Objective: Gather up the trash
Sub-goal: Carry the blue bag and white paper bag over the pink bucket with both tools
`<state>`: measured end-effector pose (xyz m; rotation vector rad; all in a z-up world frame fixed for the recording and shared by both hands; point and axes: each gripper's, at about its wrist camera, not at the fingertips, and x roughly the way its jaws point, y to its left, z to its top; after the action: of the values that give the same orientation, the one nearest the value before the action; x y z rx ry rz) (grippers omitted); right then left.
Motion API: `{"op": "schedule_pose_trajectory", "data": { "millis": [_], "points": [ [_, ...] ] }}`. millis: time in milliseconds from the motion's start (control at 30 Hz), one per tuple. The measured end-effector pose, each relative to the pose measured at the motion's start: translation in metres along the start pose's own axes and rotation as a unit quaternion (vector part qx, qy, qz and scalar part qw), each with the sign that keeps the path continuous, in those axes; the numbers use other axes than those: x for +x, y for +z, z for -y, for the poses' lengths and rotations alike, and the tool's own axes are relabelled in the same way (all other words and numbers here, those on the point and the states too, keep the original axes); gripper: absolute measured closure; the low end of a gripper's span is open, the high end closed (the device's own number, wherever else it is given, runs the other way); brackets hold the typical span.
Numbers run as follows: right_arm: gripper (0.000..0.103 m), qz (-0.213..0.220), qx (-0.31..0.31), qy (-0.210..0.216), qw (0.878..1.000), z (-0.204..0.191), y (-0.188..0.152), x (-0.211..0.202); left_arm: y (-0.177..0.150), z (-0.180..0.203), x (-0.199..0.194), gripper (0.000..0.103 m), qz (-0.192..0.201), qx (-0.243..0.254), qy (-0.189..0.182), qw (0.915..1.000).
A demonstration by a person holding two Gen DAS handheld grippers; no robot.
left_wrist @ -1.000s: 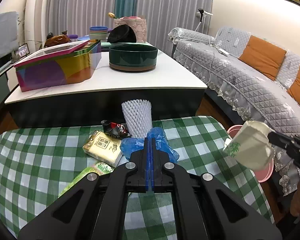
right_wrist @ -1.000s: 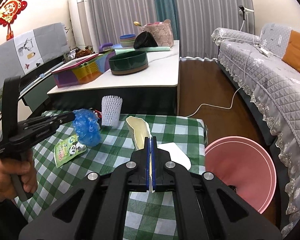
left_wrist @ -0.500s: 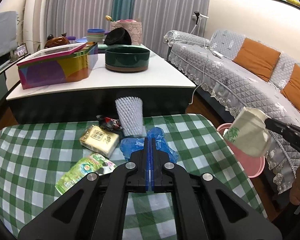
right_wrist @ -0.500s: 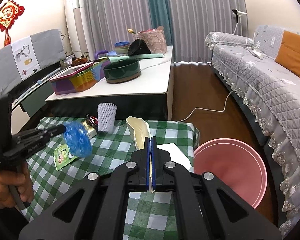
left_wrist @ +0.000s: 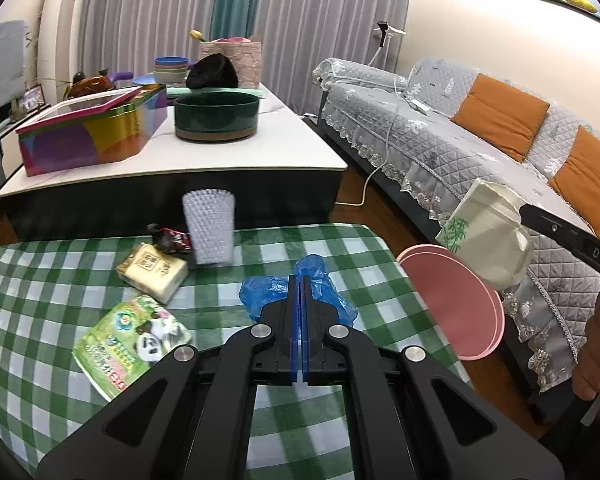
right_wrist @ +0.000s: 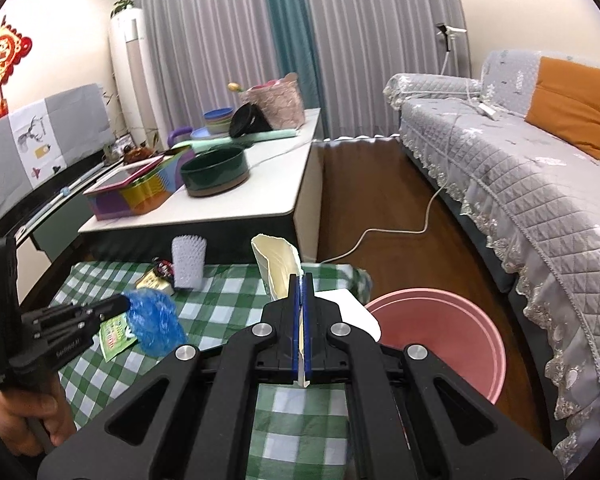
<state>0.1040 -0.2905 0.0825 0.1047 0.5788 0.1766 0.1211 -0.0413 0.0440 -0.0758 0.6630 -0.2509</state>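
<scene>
Flanking the foam sleeve (left_wrist: 208,226): tissue pack (left_wrist: 153,267), dark wrapper (left_wrist: 170,237), panda packet (left_wrist: 134,334).

You've lifted both grippers higher and carried them toward the pink bin (right_wrist: 440,344), so the paper cup (left_wrist: 488,236) in your right gripper (right_wrist: 301,280) now hangs nearer its rim, while the blue plastic bag (left_wrist: 300,296) in your left gripper (left_wrist: 299,280) has cleared the checkered tabletop (left_wrist: 40,280).
</scene>
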Motion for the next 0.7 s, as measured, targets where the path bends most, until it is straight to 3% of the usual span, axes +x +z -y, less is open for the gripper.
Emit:
{"op": "schedule_pose_trajectory", "data": {
  "millis": [700],
  "points": [
    [0.102, 0.011, 0.059, -0.058, 0.997, 0.074, 0.022, -0.013, 0.016, 0.083, 0.023, 0.103, -0.004, 0.030, -0.041, 0.9987]
  ]
}}
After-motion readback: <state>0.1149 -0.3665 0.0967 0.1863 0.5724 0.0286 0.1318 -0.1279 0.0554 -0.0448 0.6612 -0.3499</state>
